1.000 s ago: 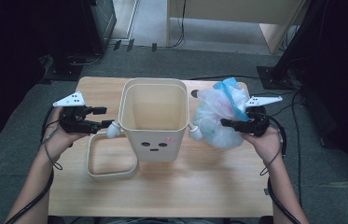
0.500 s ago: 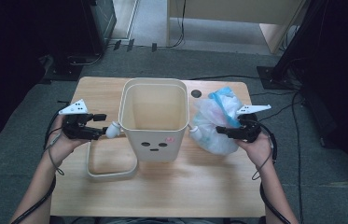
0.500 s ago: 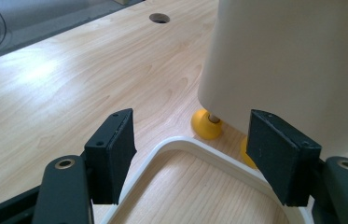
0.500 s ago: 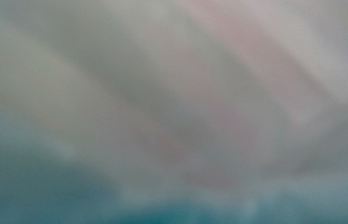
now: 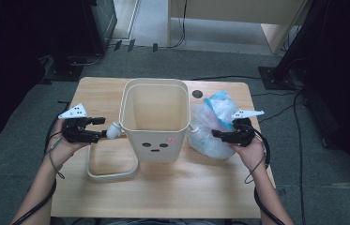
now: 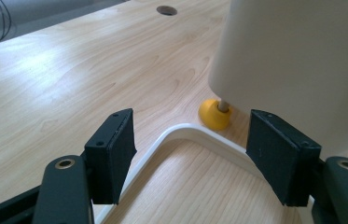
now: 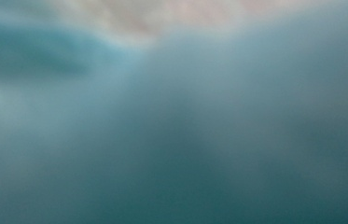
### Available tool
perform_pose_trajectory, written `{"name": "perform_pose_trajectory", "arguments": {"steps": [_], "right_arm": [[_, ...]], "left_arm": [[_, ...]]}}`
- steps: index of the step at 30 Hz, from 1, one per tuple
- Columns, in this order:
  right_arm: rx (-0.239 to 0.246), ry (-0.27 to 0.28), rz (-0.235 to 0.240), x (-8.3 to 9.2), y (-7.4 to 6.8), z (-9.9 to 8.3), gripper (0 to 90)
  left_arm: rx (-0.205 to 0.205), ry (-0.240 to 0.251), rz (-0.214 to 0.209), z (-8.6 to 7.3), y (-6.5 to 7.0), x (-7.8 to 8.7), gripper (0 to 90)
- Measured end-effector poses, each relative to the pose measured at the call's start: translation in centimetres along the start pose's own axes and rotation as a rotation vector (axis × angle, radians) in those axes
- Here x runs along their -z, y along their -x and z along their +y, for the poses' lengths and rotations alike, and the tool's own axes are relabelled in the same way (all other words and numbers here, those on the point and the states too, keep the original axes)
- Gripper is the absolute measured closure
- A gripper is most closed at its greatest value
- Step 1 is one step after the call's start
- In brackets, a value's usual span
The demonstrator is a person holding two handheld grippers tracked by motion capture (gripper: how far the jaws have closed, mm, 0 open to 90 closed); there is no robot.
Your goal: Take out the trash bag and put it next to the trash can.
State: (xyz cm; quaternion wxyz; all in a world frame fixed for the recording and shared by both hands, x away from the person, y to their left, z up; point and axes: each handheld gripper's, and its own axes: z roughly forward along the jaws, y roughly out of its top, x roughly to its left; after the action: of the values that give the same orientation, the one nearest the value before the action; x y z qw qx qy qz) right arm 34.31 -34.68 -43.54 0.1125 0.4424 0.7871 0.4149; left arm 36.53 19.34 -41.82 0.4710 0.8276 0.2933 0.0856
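Left hand-held gripper (image 5: 98, 128) sits near the left edge of the bench (image 5: 210, 192), lower than a second ago, jaws apart and gripping nothing. In the left gripper view its pads (image 6: 111, 154) straddle the cream ring frame (image 5: 111, 174) that lies flat on the wood, with the bin's yellow foot (image 6: 214, 114) just ahead; no contact with either. The cream bin (image 5: 155, 123) stands upright at mid-bench, open top, empty inside, unmoved across the three high views. Right of it, touching the bin's right wall, lies the crumpled blue-and-clear plastic bag (image 5: 209, 126), toward the right edge. Right hand-held gripper (image 5: 216, 135) has sunk with the bag, which hung higher a second ago and now looks settled on the wood. Its jaws have just been opening; the tips are buried in the film and the right gripper view is blurred blue plastic (image 7: 171, 130), so I cannot tell whether any film is pinched between them. Judgement: bag set down beside the bin and being let go; lining the bin is not yet begun.
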Motion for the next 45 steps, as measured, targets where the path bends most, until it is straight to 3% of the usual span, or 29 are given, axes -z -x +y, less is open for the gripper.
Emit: {"name": "perform_pose_trajectory", "arguments": {"steps": [7,11,14,19,29,37,41,43,45], "right_arm": [[-0.042,0.006,-0.018,-0.6,0.3,-0.5,46.3],[-0.062,0.025,-0.054,-1.1,0.2,-0.8,44.1],[-0.077,0.036,-0.057,-1.3,0.2,-1.0,42.5],[-0.058,0.049,-0.115,-1.9,0.0,-1.3,35.5],[-0.091,0.051,-0.115,-2.2,0.3,-1.6,32.5],[-0.094,0.046,-0.117,-2.3,0.4,-1.8,32.3],[-0.099,0.048,-0.118,-2.3,0.4,-1.8,32.3],[-0.104,0.051,-0.119,-2.3,0.4,-1.8,32.1],[-0.104,0.053,-0.119,-2.4,0.4,-1.8,32.0]], "left_arm": [[-0.024,-0.022,0.006,-0.9,-0.2,-0.4,33.7],[0.011,-0.024,0.001,-1.5,-0.5,-0.7,33.5],[0.008,-0.04,0.003,-1.8,-0.5,-0.8,33.4],[0.009,-0.05,0.008,-2.3,-0.7,-0.9,32.6],[0.0,-0.045,0.018,-3.7,-1.4,-0.9,32.4],[0.036,-0.024,0.04,-4.3,-1.9,-0.9,30.4],[0.043,-0.035,0.052,-4.6,-2.2,-1.0,31.4],[0.066,-0.044,0.063,-4.9,-2.6,-0.9,31.4],[0.053,-0.034,0.067,-5.4,-2.9,-0.9,32.5]]}}
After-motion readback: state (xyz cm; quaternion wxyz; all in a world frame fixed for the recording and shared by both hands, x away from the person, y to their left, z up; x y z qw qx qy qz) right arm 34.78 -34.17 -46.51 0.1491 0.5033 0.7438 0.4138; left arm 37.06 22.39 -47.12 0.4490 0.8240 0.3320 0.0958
